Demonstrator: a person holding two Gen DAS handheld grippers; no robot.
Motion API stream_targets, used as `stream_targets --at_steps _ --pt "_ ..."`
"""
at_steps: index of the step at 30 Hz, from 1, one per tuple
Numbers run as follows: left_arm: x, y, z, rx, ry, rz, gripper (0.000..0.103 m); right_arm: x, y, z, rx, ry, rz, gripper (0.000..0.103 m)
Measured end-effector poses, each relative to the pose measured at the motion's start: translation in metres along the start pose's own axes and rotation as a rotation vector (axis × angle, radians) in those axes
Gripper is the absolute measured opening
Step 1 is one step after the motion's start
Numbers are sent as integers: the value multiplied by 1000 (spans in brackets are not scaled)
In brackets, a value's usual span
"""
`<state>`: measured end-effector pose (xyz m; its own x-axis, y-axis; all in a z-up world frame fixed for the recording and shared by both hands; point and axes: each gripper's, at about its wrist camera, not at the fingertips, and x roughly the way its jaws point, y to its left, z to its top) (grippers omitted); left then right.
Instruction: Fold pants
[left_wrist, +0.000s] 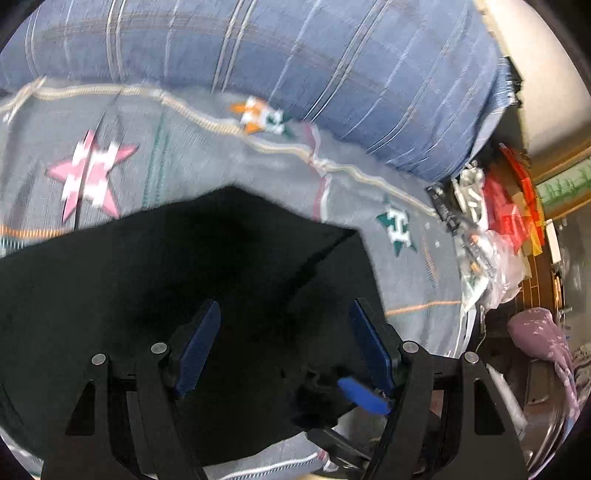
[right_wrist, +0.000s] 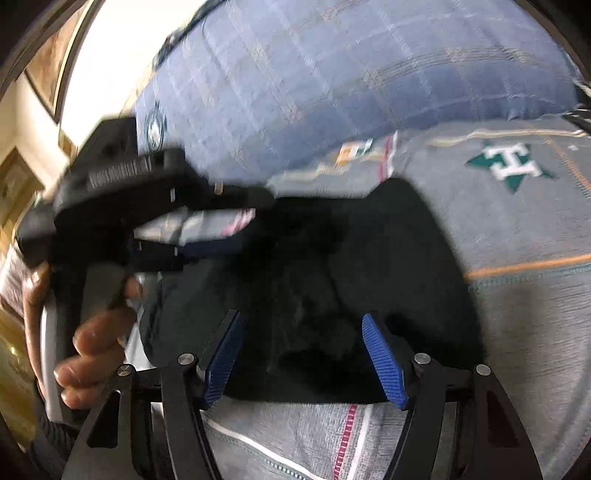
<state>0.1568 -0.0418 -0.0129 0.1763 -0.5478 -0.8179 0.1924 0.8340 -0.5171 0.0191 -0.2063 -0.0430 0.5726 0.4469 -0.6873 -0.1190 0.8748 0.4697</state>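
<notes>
The black pants (left_wrist: 184, 280) lie in a folded bundle on a grey bedspread (left_wrist: 221, 158) with star patterns. My left gripper (left_wrist: 284, 310) is open, its blue pads (left_wrist: 199, 347) apart just above the black cloth, holding nothing. In the right wrist view the pants (right_wrist: 369, 266) lie as a dark heap in front of my right gripper (right_wrist: 303, 325), which is open over their near edge. The left gripper (right_wrist: 229, 221) shows there from the side at the left, held by a hand (right_wrist: 92, 332), its fingers over the far side of the pants.
A large blue striped pillow (left_wrist: 295, 55) lies along the far side of the bed. At the right bed edge sit plastic bags and red and yellow items (left_wrist: 502, 206), with a purple cloth (left_wrist: 543, 332) below. A wall with framed pictures (right_wrist: 48, 62) is at the left.
</notes>
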Motion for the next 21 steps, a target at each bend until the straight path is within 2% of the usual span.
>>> stream_targets --at_steps 1,3,4,8,9,12,15,16,18,20,21 --pt "-1 3 -1 -9 5 -14 72 2 6 -7 -48 12 -29 44" --pt "-4 2 -1 3 6 -24 72 2 15 -15 -114 28 -92 39" --pt "-5 -1 -3 14 4 -25 72 3 16 -16 -125 40 -94 39" --pt "4 -13 -8 59 46 -17 72 4 8 -14 -76 58 -43 45" --pt "8 -16 -11 71 62 -4 72 3 10 -14 -85 58 -39 50" --pt "11 -18 -17 70 96 18 72 2 16 -18 -134 56 -61 55" --pt "16 -17 -19 72 105 77 72 5 26 -23 -201 56 -103 61" --pt "19 -13 -19 66 113 85 70 9 29 -23 -221 57 -121 61" --pt "25 -8 -20 40 135 83 53 13 31 -24 -239 56 -153 61" --pt "25 -7 -19 33 126 89 53 17 31 -25 -243 58 -182 57" --pt "24 -7 -20 31 122 85 47 18 32 -25 -248 51 -197 52"
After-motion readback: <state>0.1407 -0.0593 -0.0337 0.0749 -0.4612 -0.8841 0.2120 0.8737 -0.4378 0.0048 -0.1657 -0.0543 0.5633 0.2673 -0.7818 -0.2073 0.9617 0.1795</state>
